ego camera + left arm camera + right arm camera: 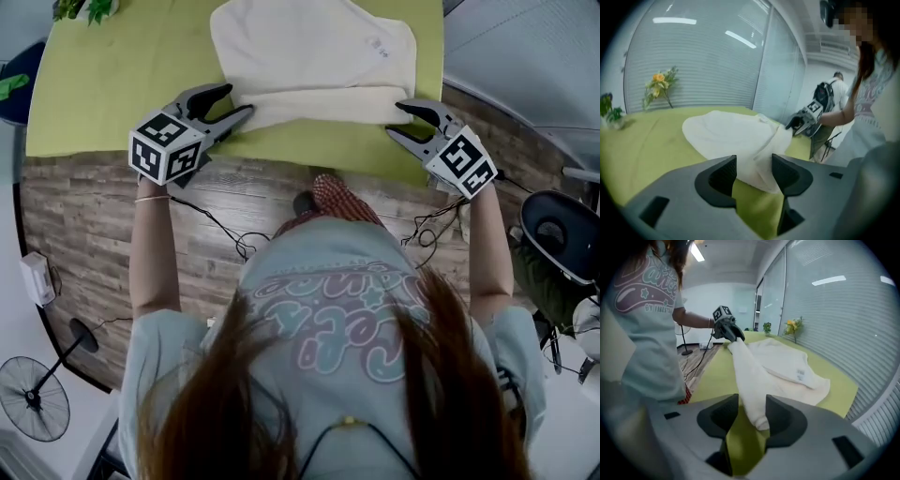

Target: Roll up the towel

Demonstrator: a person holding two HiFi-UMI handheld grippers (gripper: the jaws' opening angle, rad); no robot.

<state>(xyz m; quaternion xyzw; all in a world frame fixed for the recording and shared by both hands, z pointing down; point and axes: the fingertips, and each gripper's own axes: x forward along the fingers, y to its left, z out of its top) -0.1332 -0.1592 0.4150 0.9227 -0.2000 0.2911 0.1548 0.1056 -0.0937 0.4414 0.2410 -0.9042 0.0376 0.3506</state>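
Towel (309,56) roll barely started on table (122,84).
Left gripper (236,100) and right gripper (396,118) are held open around the ends, seemingly unclamped: roll could be loosened.

Towel (314,56) on table (112,84); plant (84,7) far-left, prob.

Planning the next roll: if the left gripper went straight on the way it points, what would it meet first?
The towel: its rolled near end lies between the open jaws of the left gripper, apparently unpinched. It would press into that roll almost at once, though exact depth is hard to judge.
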